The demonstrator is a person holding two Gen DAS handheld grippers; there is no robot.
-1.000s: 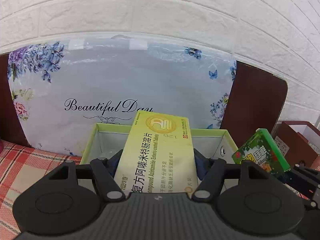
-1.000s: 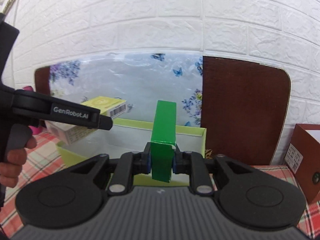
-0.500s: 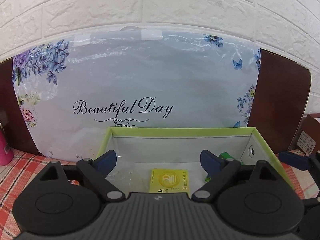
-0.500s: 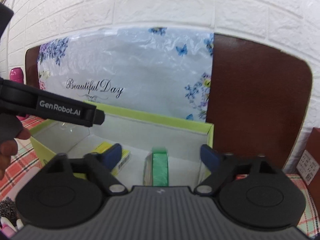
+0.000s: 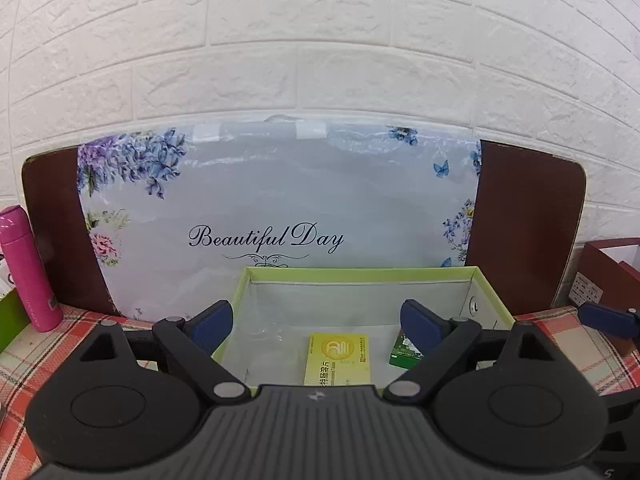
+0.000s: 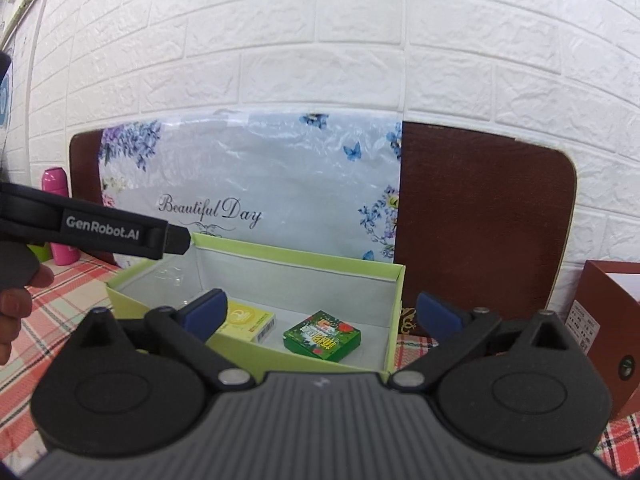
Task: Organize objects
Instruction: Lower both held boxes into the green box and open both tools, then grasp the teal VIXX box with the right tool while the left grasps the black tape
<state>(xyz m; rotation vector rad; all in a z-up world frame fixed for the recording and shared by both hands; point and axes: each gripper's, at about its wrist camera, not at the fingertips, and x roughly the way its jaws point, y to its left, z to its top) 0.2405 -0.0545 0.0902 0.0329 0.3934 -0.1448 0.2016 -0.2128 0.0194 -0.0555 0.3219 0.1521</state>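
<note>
Both the left gripper (image 5: pixel 316 322) and the right gripper (image 6: pixel 320 312) stand wide apart, the right just opened, nothing between them. The yellow box (image 5: pixel 338 358) and the green box (image 6: pixel 322 335) lie flat inside the green tray (image 6: pixel 296 260), the green one nearer its right wall.

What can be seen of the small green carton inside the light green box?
The small green carton is a flat cardboard pack, bright green, with a busy printed top showing red, white and yellow marks too small to read. It lies flat on its broad face on the pale floor of the light green box, towards the box's right end. The yellow carton lies to its left, with a gap between them. Nothing grips it: the right tongs stand open, clear of it.
</note>
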